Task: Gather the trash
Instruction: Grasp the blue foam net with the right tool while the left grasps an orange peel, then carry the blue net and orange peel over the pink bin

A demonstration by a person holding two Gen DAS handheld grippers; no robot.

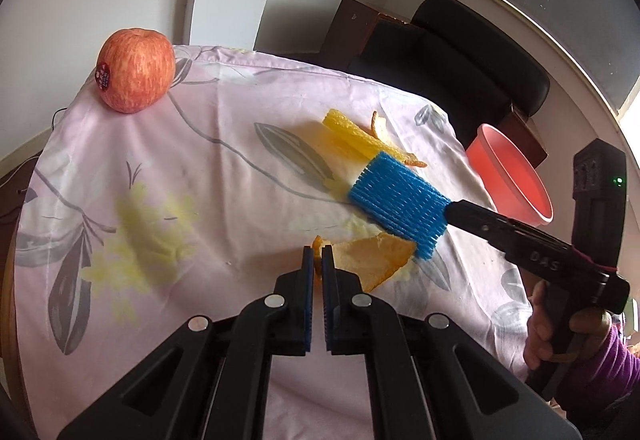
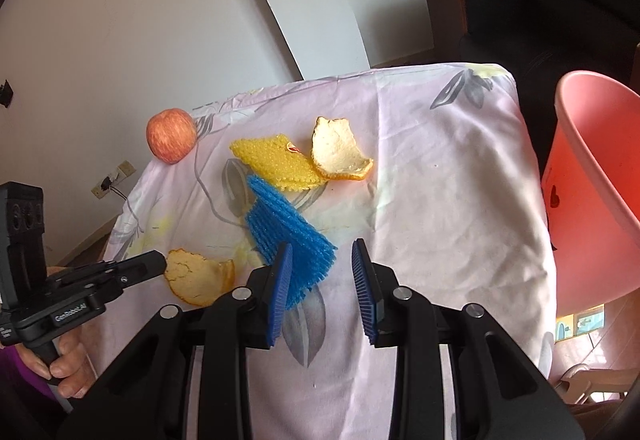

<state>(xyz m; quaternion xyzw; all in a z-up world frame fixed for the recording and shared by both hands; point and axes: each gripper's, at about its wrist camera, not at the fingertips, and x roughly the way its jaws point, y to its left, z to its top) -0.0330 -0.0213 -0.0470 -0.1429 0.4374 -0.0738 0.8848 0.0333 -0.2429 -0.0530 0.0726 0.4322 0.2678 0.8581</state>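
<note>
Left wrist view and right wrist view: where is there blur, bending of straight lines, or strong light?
Left wrist view: the wall edges curve strongly, black corners frame the picture, the yellow print on the tablecloth looks smeared, the apple is sharp. Right wrist view: the pink bin glows, lit through its wall, the wall lines bend.

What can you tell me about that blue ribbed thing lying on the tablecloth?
The blue foam net sleeve looks soft, made of fine ribs in a mesh, the kind wrapped around fruit. It is flattened and folded and lies on the pale flowered tablecloth. Its far end touches or overlaps the yellow foam net. Its near end reaches between the right gripper's spread fingers, against or behind the left-hand pad; whether that pad presses it is unclear.
</note>
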